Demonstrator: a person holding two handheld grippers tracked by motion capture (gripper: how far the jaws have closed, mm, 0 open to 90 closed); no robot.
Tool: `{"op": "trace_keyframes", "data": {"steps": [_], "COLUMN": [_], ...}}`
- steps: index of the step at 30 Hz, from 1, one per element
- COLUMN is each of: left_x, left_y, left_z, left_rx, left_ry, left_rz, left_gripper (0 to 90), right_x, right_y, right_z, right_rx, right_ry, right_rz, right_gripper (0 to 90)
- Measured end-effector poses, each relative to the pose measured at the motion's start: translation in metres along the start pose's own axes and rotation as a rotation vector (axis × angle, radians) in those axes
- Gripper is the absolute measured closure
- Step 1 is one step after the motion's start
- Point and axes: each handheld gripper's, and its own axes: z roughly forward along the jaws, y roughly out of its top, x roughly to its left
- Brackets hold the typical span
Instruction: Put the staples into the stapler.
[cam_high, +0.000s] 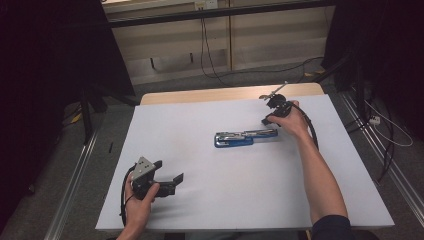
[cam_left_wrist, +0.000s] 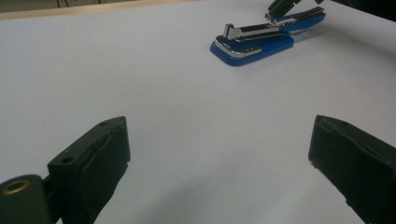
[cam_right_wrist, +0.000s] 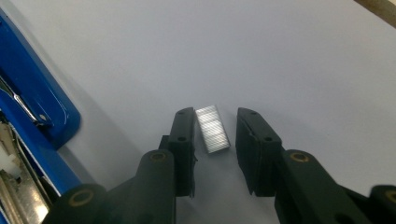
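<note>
On the white desk (cam_high: 200, 200), the left tool (cam_high: 169, 181) rests near the person's edge, well left of and nearer than the blue stapler (cam_high: 245, 138), its jaws spread wide and empty. The stapler lies opened flat mid-desk, long axis running left to right. Just beyond its right end, the right tool (cam_right_wrist: 214, 135) stands with jaws narrowly parted around, not yet closed on, a strip of staples (cam_right_wrist: 212, 129) lying lengthwise between them, so the right hand is far nearer for the pickup.

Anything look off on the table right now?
The blue stapler lies swung fully open mid-table, its metal magazine exposed. A loose strip of staples rests on the white table between the right gripper's open jaws, not yet gripped.
</note>
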Motion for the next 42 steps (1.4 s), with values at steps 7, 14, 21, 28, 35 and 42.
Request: {"op": "trace_keyframes", "data": {"steps": [7, 14, 21, 28, 35, 42], "left_x": [0.002, 0.004, 0.002, 0.001, -0.001, -0.001], "left_y": [0.001, 0.001, 0.002, 0.003, 0.003, 0.003], "left_z": [0.004, 0.007, 0.006, 0.007, 0.008, 0.008], "left_rx": [-0.001, 0.010, 0.006, 0.013, 0.014, 0.013], "left_ry": [-0.004, -0.021, -0.019, -0.014, -0.018, -0.021], "left_rz": [-0.024, -0.035, -0.032, -0.026, -0.018, -0.014], "left_gripper": [5.7, 5.6, 5.6, 5.6, 5.6, 5.7], "right_x": [0.001, 0.002, 0.003, 0.008, 0.009, 0.007], "right_y": [0.002, 0.004, 0.003, 0.003, 0.000, -0.001], "right_z": [0.002, 0.002, 0.002, 0.001, 0.001, -0.006], "right_rx": [0.008, 0.017, 0.007, 0.012, -0.018, -0.055], "right_ry": [-0.006, -0.009, -0.013, -0.003, 0.011, 0.007], "right_rz": [-0.016, -0.019, -0.003, -0.010, 0.010, 0.020], "right_gripper": [72.1, 78.8, 79.3, 79.4, 79.4, 79.3]}}
